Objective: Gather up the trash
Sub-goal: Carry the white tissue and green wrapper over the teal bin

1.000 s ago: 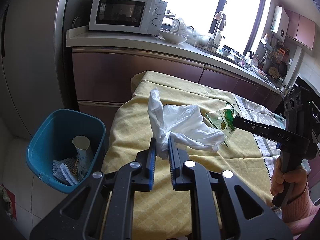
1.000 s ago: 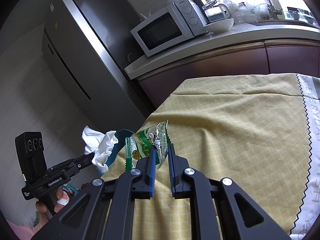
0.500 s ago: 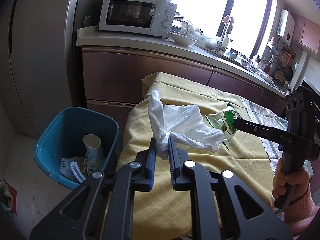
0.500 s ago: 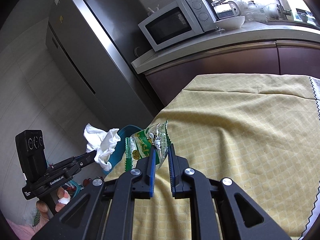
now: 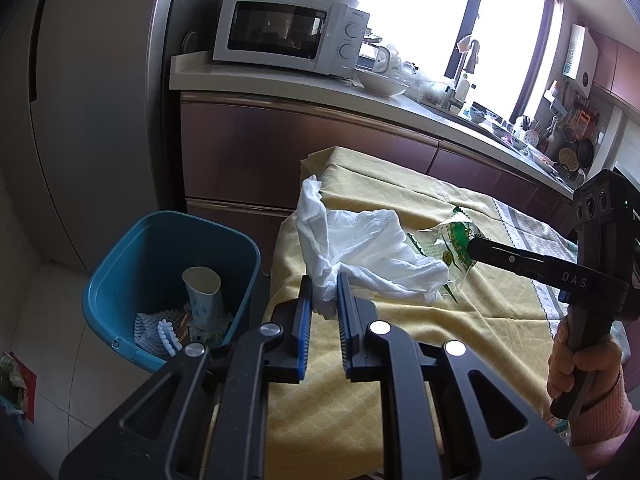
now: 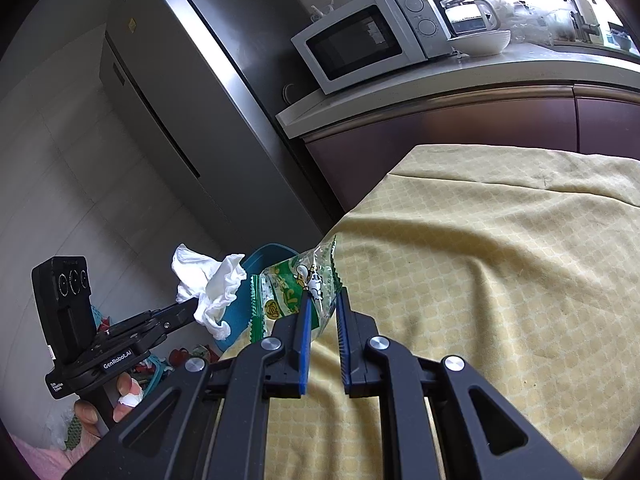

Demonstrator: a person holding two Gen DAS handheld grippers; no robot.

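My left gripper [image 5: 323,284] is shut on a crumpled white tissue [image 5: 360,244], held above the near-left corner of the yellow-clothed table [image 5: 460,320]. From the right wrist view the same tissue [image 6: 208,284] hangs from the left gripper [image 6: 188,308] at the far left. My right gripper [image 6: 322,298] is shut on a green and clear snack wrapper [image 6: 296,284], held over the table's left edge. That wrapper [image 5: 452,240] shows just right of the tissue in the left wrist view, pinched by the right gripper [image 5: 474,246]. A blue bin [image 5: 160,280] stands on the floor left of the table.
The bin holds a paper cup [image 5: 204,296] and white foam netting [image 5: 156,332]. A steel fridge [image 6: 192,112] and a counter with a white microwave [image 5: 288,32] stand behind. A hand in a pink sleeve [image 5: 580,364] grips the right tool. More litter [image 6: 180,360] lies on the floor.
Both grippers have drifted left toward the bin with their loads; the bin now sits nearer the centre of the left wrist view. Neither grip has changed.
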